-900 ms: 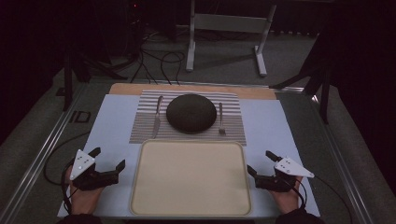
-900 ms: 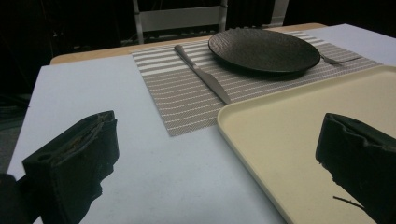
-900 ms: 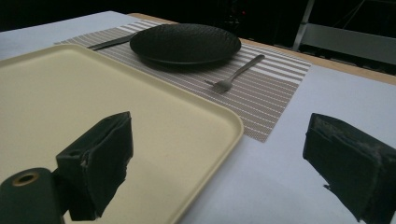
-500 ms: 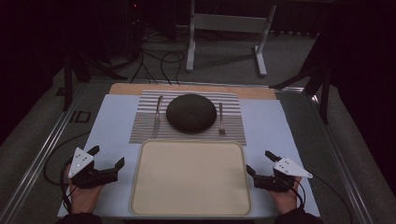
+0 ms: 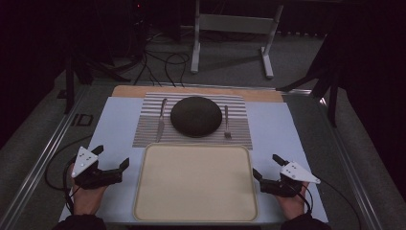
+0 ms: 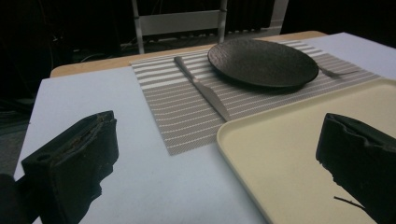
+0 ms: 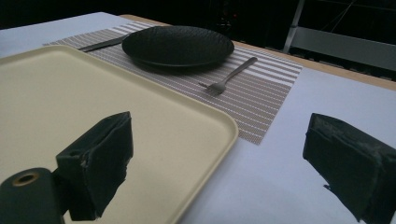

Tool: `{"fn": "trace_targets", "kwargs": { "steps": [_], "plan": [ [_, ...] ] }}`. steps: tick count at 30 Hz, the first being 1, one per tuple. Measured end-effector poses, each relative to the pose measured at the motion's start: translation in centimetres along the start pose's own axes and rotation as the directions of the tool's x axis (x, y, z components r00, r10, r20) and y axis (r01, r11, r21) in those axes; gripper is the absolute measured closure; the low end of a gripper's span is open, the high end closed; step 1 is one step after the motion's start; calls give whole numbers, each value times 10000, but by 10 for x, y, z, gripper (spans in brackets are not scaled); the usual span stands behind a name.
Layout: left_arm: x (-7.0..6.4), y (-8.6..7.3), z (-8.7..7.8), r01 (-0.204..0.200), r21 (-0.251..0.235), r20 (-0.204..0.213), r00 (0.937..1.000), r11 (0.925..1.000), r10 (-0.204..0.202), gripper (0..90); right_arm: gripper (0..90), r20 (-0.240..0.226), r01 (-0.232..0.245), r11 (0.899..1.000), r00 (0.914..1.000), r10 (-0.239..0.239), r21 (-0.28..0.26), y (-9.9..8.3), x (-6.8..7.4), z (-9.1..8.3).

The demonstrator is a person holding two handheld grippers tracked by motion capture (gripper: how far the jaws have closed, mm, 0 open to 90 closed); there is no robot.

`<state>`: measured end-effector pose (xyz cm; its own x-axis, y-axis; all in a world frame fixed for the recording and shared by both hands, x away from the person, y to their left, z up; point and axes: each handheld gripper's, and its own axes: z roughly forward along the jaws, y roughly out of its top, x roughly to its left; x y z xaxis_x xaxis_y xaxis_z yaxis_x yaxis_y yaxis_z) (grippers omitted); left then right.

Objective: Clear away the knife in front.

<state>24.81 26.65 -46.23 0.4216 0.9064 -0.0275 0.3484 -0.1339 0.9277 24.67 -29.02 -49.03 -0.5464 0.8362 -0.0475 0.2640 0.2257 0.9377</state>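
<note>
Both grippers, left [image 5: 114,165] and right [image 5: 268,168], sat with jaws wide open either side of the empty cream tray [image 5: 195,182] on the desk, so probably next they'd reach for the black plate [image 5: 196,116] behind it.

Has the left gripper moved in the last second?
Yes. The left gripper has drifted slightly back toward the person, farther from the striped placemat, beside the tray.

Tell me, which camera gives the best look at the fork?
The right gripper view: the fork lies close, tines and handle plain. The high view shows it small beside the plate; the left gripper view shows it partly behind the plate.
</note>
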Motion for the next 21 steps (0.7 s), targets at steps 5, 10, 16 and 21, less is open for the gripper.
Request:
{"fn": "trace_targets", "kwargs": {
  "steps": [5, 10, 16, 21],
  "plan": [
    [2, 7, 4, 102, 0, 61, 9999, 9999, -102, 0, 85, 29, 16, 10000, 10000, -16, 13, 0, 0, 0],
    [4, 15, 11, 99, 187, -76, 9999, 9998, -97, 0, 85, 53, 0, 10000, 10000, -1, 43, 0, 0, 1],
    [5, 21, 20, -38, 489, -162, 9999, 9988, 46, 0, 85, 42, 70, 10000, 10000, -70, 46, 0, 1, 3],
    [7, 28, 30, 31, 624, -89, 10000, 9980, -26, 0, 85, 103, 63, 10000, 9999, -64, 43, 0, 1, 2]
  ]
}}
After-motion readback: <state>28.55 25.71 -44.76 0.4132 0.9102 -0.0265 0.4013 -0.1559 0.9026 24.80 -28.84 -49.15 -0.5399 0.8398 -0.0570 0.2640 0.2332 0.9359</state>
